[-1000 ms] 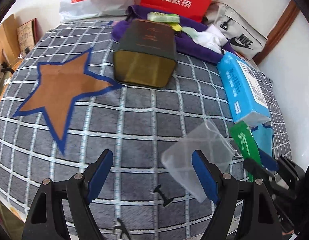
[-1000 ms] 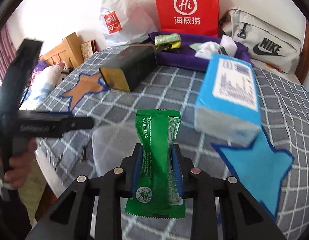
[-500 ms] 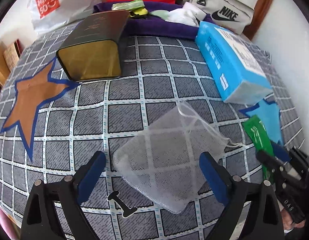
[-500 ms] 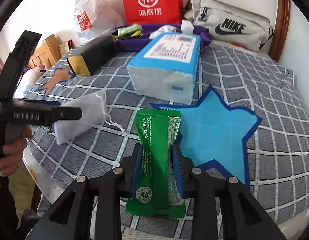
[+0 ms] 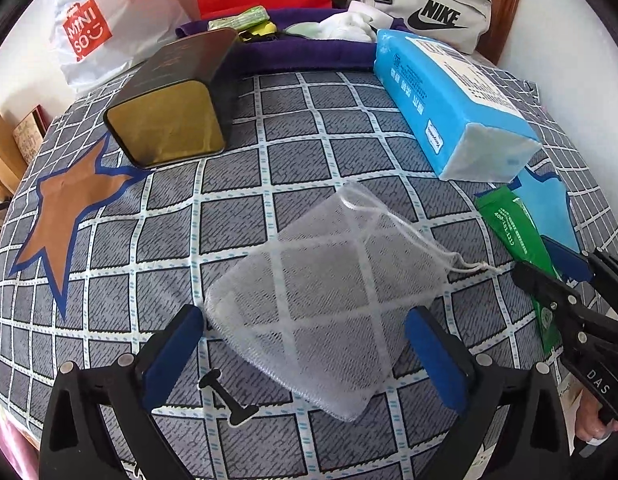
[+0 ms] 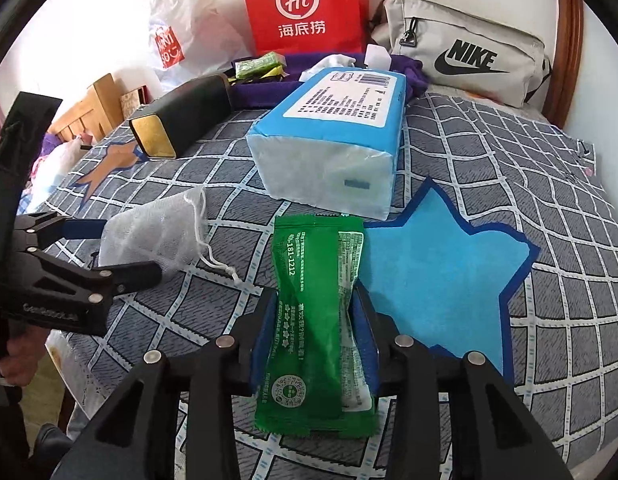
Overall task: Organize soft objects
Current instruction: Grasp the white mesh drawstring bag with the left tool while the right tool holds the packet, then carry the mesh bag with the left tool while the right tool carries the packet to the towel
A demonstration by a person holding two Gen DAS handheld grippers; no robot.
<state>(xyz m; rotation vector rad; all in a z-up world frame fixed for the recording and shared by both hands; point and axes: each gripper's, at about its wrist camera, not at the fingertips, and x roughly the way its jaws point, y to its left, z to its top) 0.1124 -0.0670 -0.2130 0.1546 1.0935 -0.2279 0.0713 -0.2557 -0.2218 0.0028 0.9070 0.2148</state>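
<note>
A white mesh drawstring pouch (image 5: 325, 296) lies flat on the grey checked bedspread (image 5: 237, 168); it also shows in the right wrist view (image 6: 157, 232). My left gripper (image 5: 305, 356) is open, its blue pads either side of the pouch's near end. My right gripper (image 6: 315, 336) is shut on a green snack packet (image 6: 317, 312), held just above the bedspread beside a blue star patch (image 6: 437, 272). The packet also shows at the right of the left wrist view (image 5: 517, 240). A blue tissue pack (image 6: 333, 136) lies behind it.
A dark tin box with a gold end (image 5: 177, 104) lies at the left near an orange star patch (image 5: 69, 204). A purple tray (image 5: 301, 52) with small items, a red paper bag (image 6: 305, 4), a white plastic bag (image 5: 109, 16) and a grey Nike pouch (image 6: 465, 60) stand at the back.
My left gripper has swung right and come down until its open pads flank the mesh pouch. My right gripper has moved right with the green packet, now beside the blue star.
</note>
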